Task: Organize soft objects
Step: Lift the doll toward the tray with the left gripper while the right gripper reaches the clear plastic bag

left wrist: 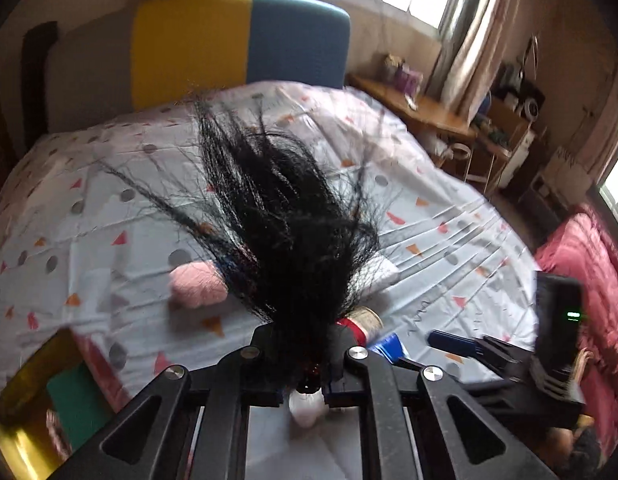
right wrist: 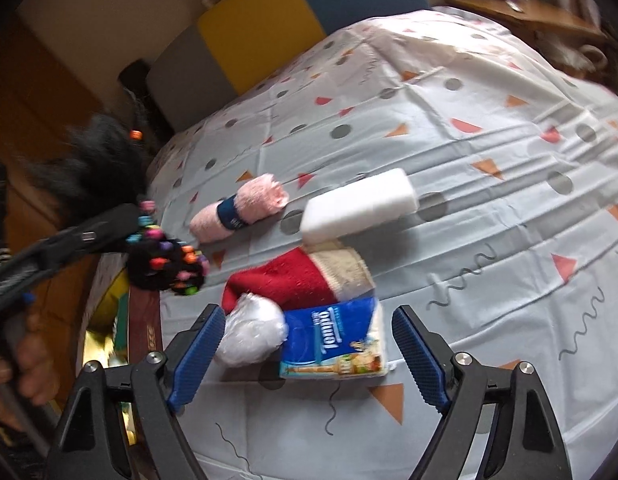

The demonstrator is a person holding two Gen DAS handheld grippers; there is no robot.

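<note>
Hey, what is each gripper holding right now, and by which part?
The left gripper is shut on the black hair bundle, pinching it at its beaded end. The right gripper holds nothing; its jaws stand open above the tissue pack.

The bed (right wrist: pixel 489 128) carries a pale sheet printed with grey dots, orange and red triangles. Directly ahead of my right fingers lies a blue tissue pack (right wrist: pixel 335 340), a white plastic-wrapped bundle (right wrist: pixel 251 334) touching its left edge. Beyond them lies a red and cream sock (right wrist: pixel 301 276); further out, a white foam block (right wrist: pixel 359 204) and a pink rolled towel (right wrist: pixel 241 208) with a blue band.
</note>
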